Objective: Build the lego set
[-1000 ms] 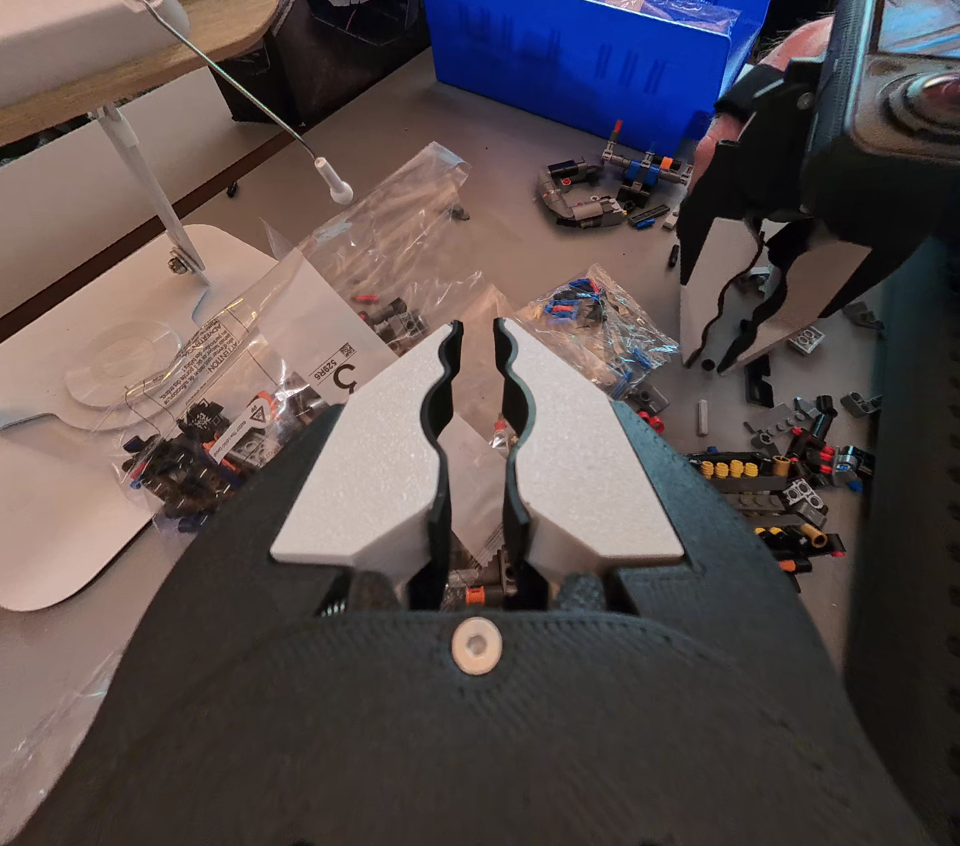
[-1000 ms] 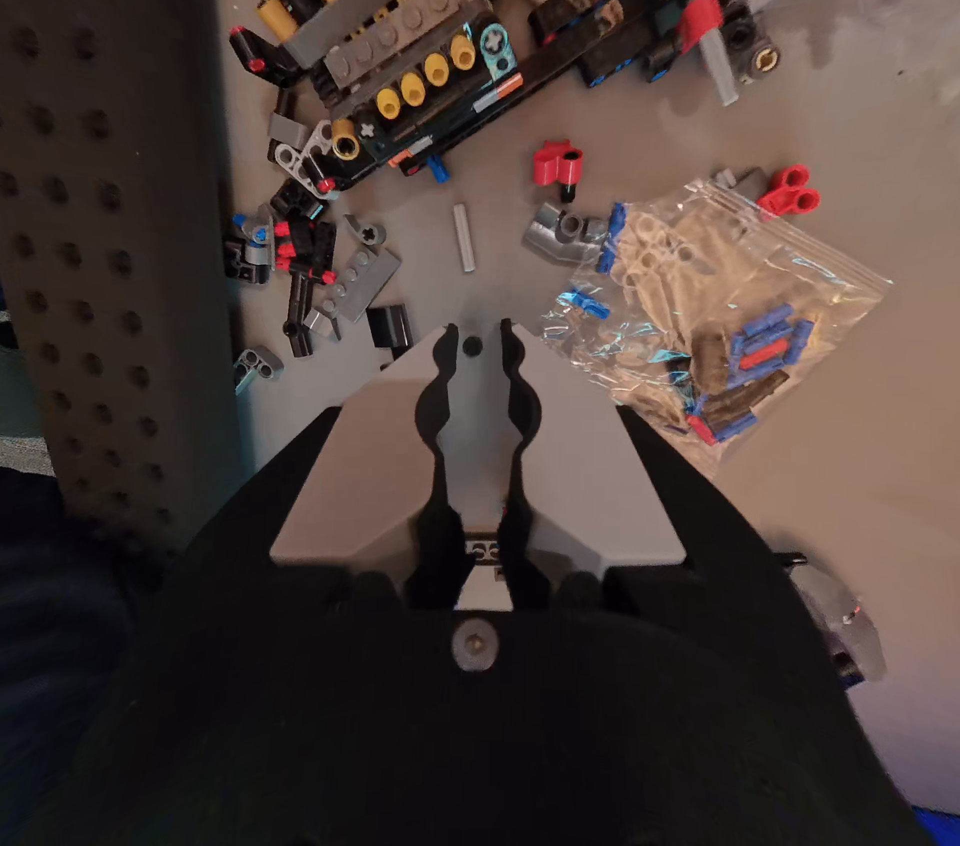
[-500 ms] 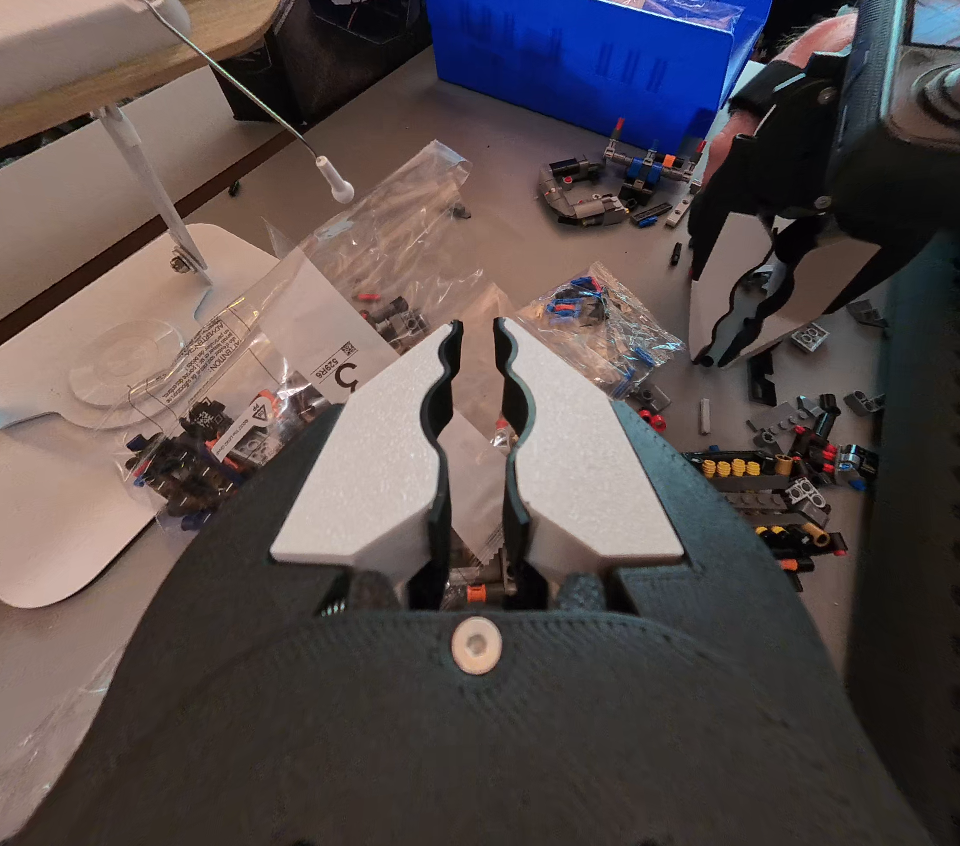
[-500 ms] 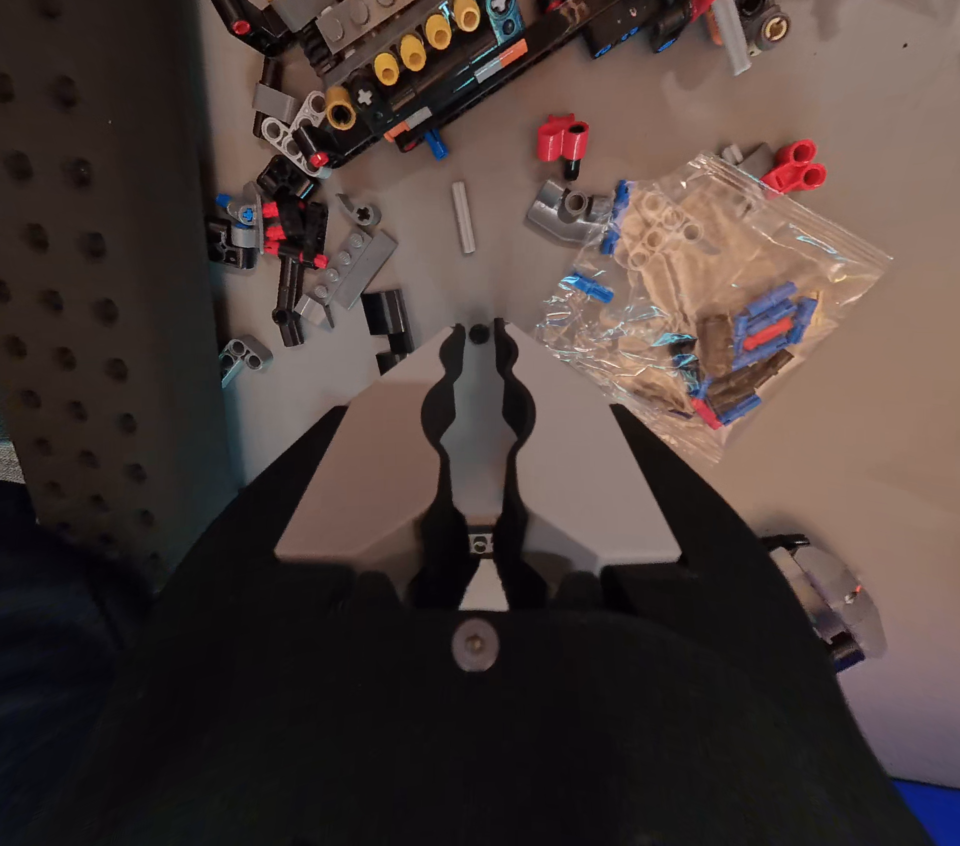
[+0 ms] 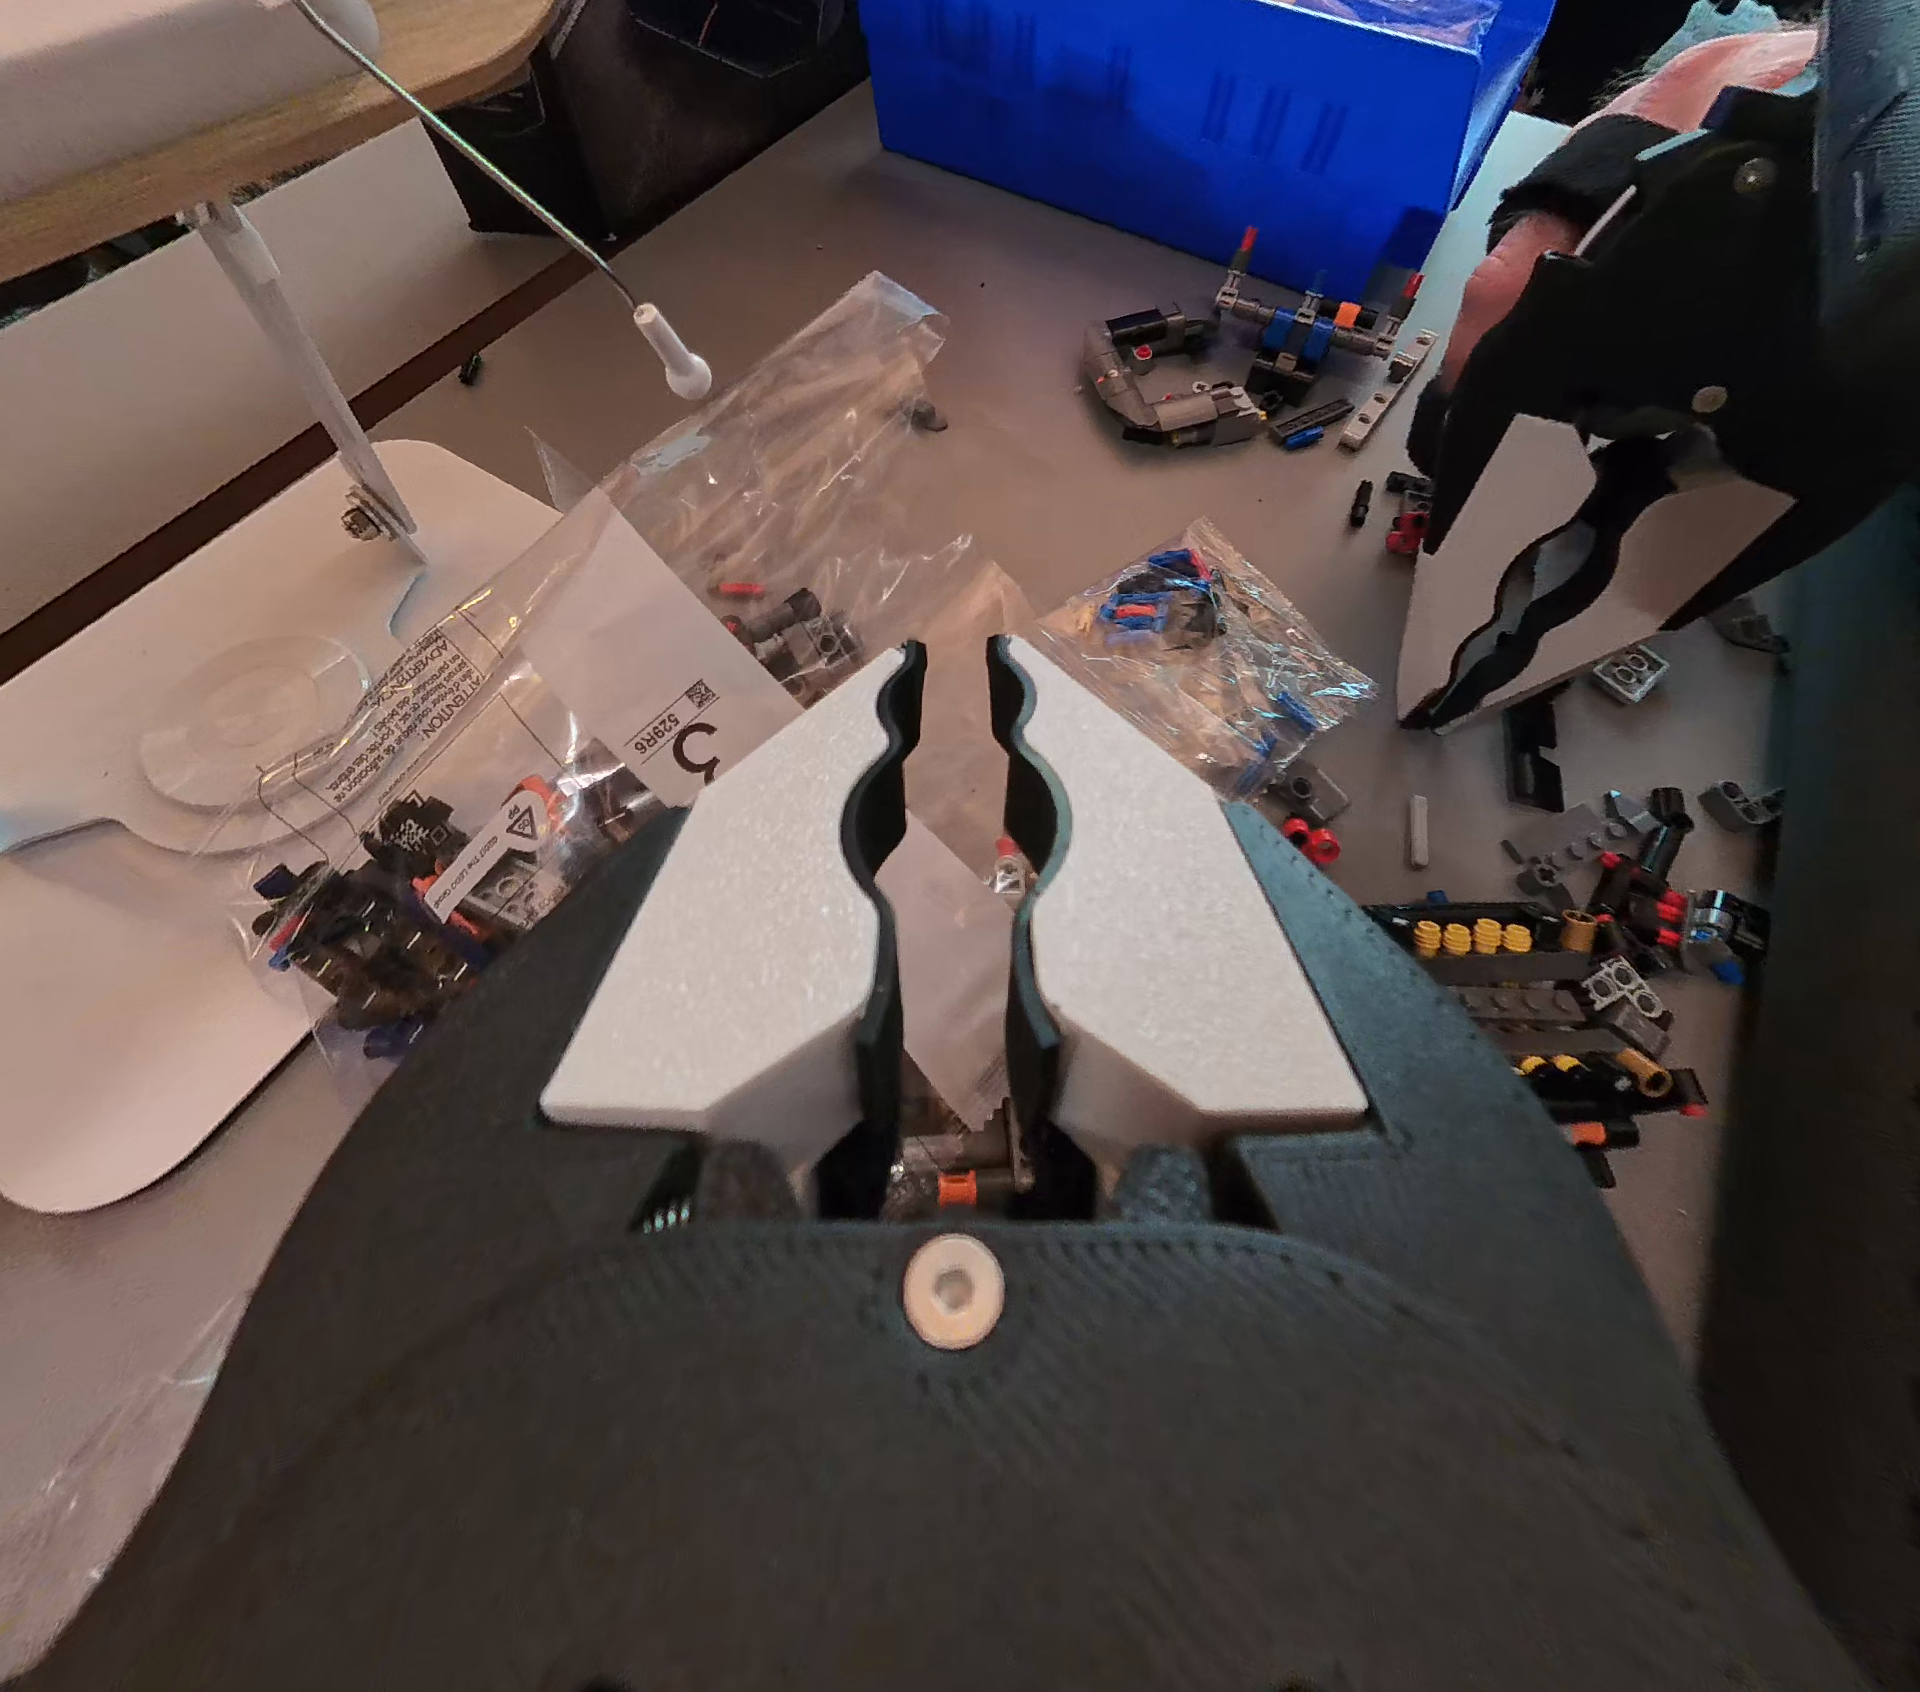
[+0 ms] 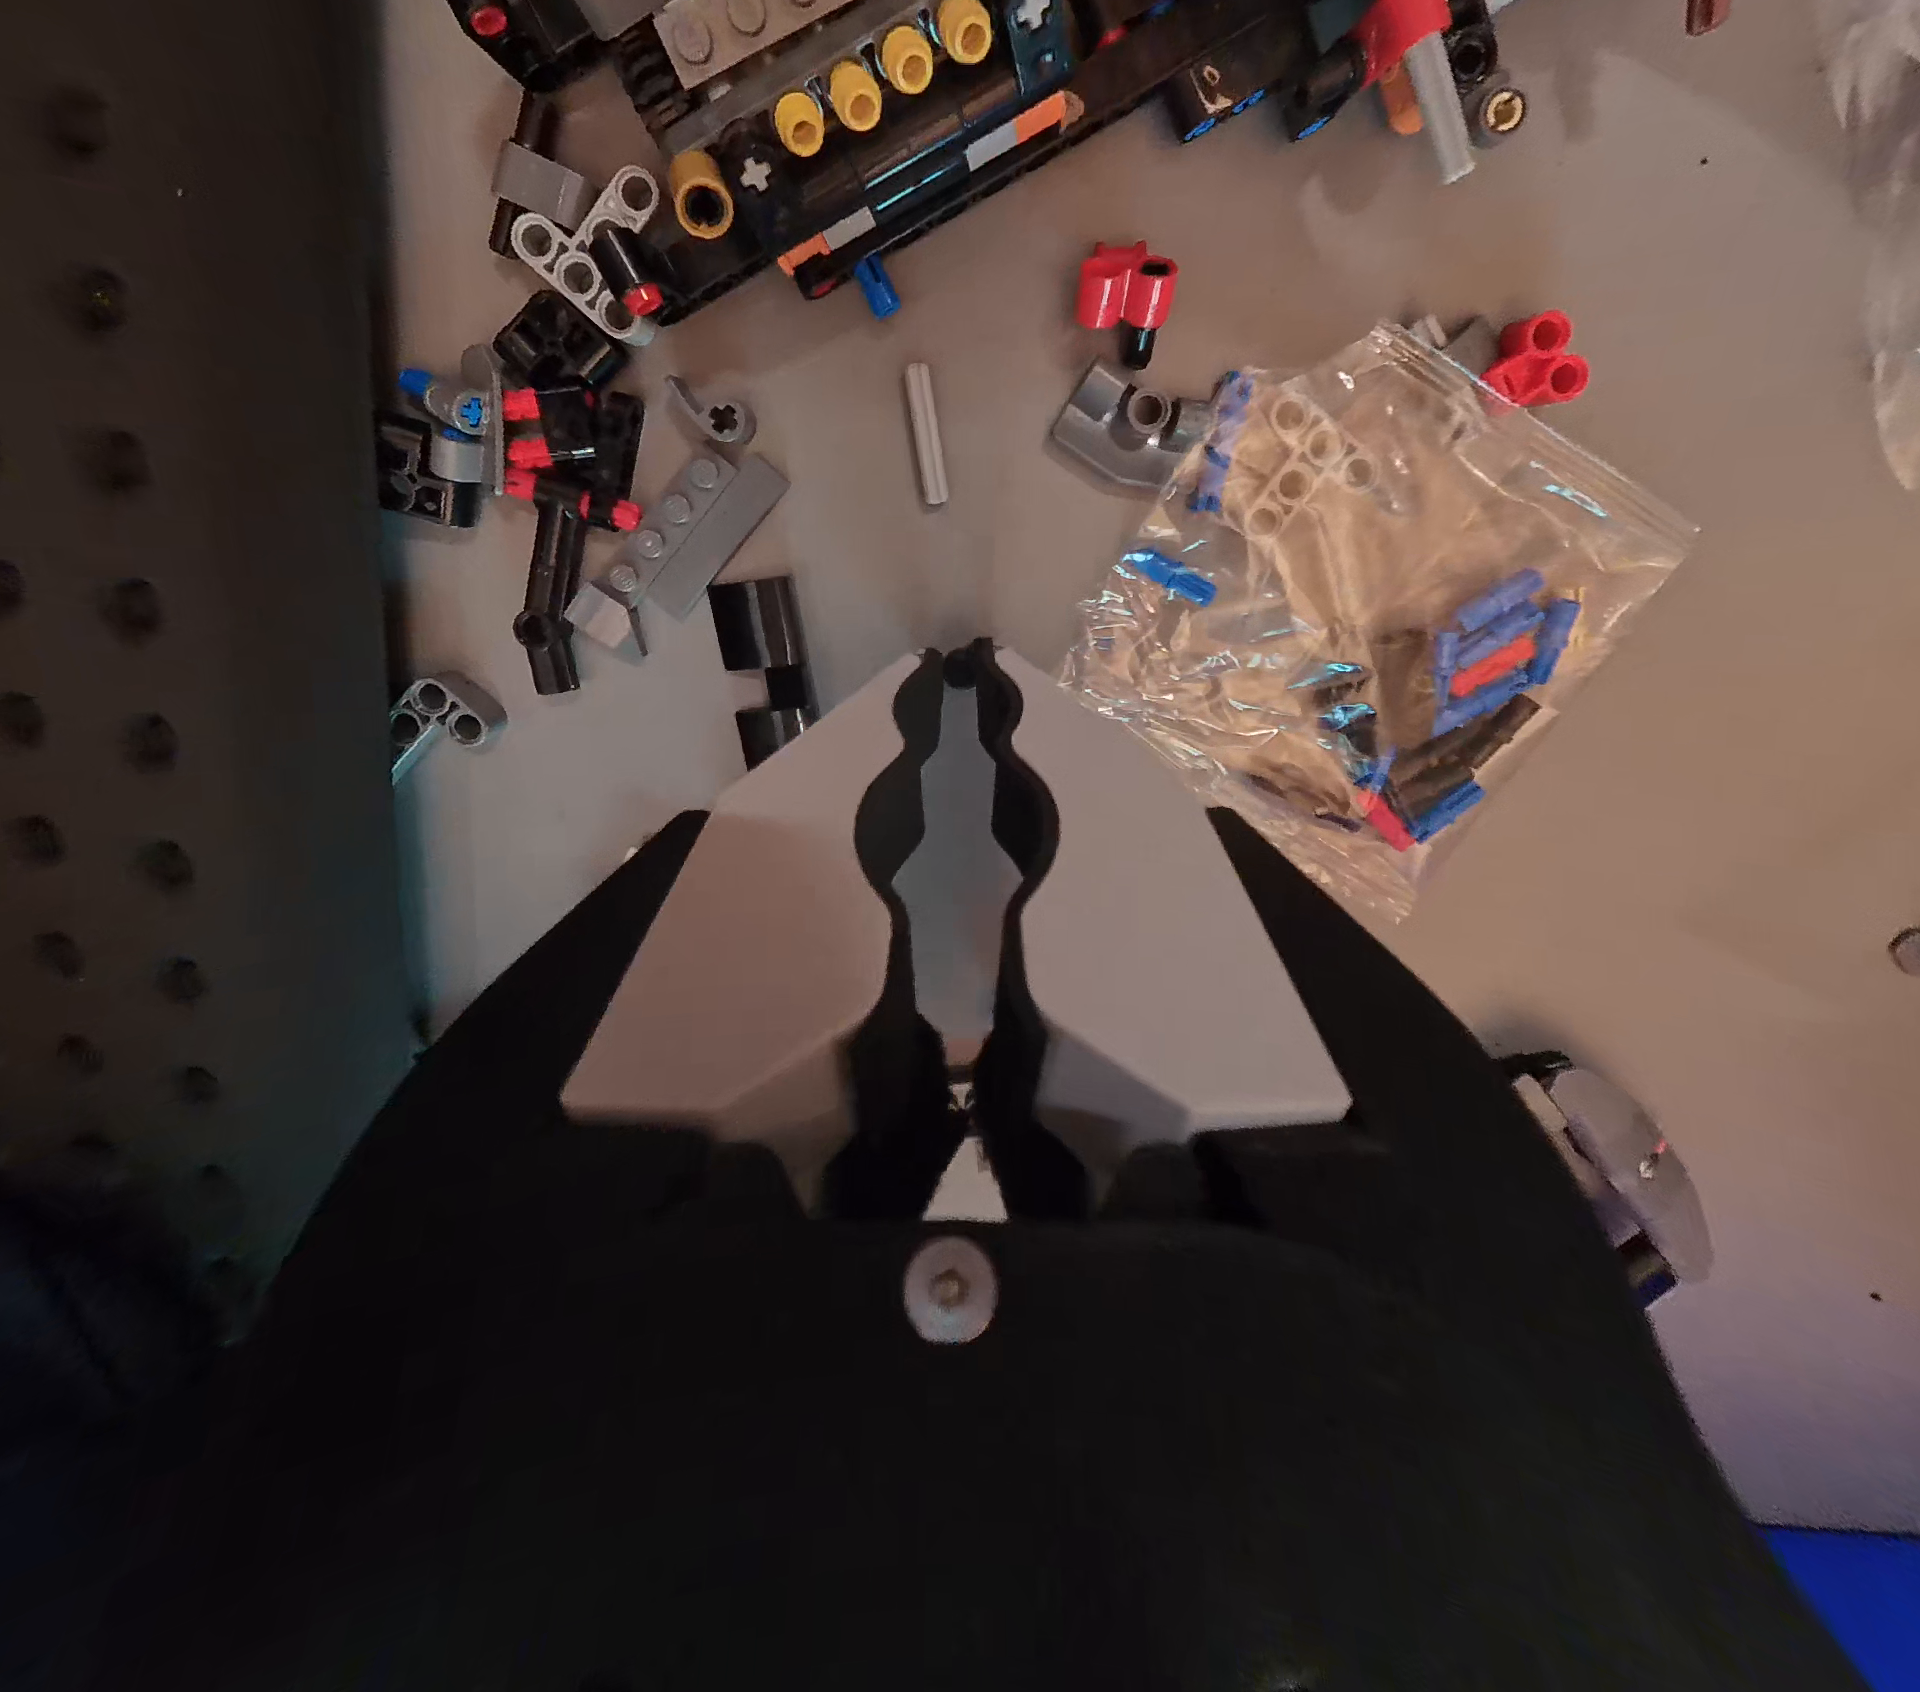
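In the right wrist view my right gripper (image 6: 961,663) points down at the grey table (image 6: 935,572), its tips closed on a small black pin (image 6: 958,674). The left wrist view shows that gripper (image 5: 1429,715) with its tips together at the table surface. The partly built black, grey and yellow model (image 6: 883,84) lies beyond it. My left gripper (image 5: 951,655) is open and empty, hovering above clear parts bags (image 5: 468,759).
A small bag of blue and black pins (image 6: 1382,603) lies right of the right gripper. Loose pieces (image 6: 582,479) lie to its left beside a dark perforated block (image 6: 156,499). A blue bin (image 5: 1195,32), a small sub-assembly (image 5: 1226,375) and a booklet stand (image 5: 343,437) are farther off. Across from one pair of fingers to the other is roughly 20 cm. The dark perforated block (image 6: 156,499) lies some 12 cm from my right tips, 25 cm from my left tips.
My right gripper's jaws closed step by step around the small black pin on the table and now pinch it. My left gripper stayed still and open.
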